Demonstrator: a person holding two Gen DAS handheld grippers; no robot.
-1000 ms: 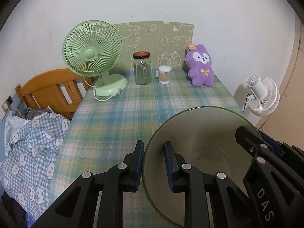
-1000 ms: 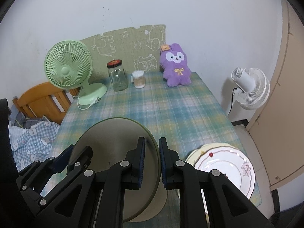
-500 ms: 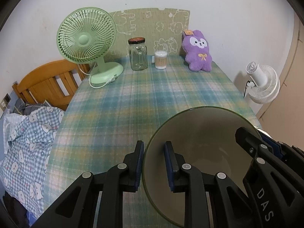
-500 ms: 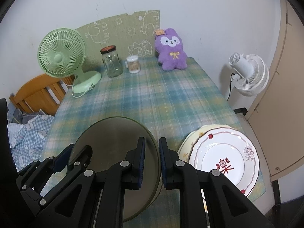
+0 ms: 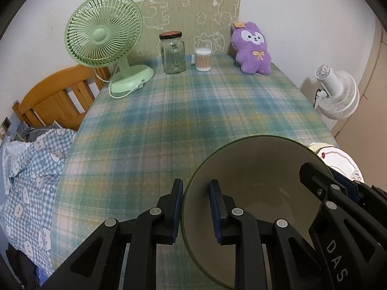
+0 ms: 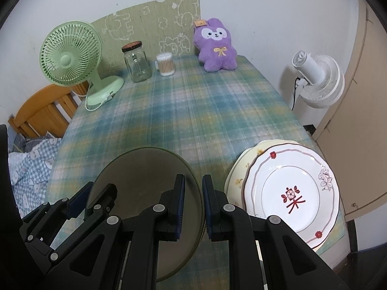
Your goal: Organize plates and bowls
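Left gripper (image 5: 194,207) clamped on the left rim of the bowl (image 5: 256,193), lower centre of the left wrist view; one finger is outside the wall, one inside. Right gripper (image 6: 193,205) clamped on the bowl's right rim, lower centre of the right wrist view. Bowl's underside is hidden, so contact with the worktop (image 6: 193,111) cannot be told; its near edge is cut off by the frame. Just right of it, a white plate (image 6: 290,193) is stacked on a cream plate (image 6: 235,174), which is mostly covered. Top of frame: green fan (image 6: 70,58), jar (image 6: 136,62), cup of cotton swabs (image 6: 165,64), purple plush (image 6: 216,46).
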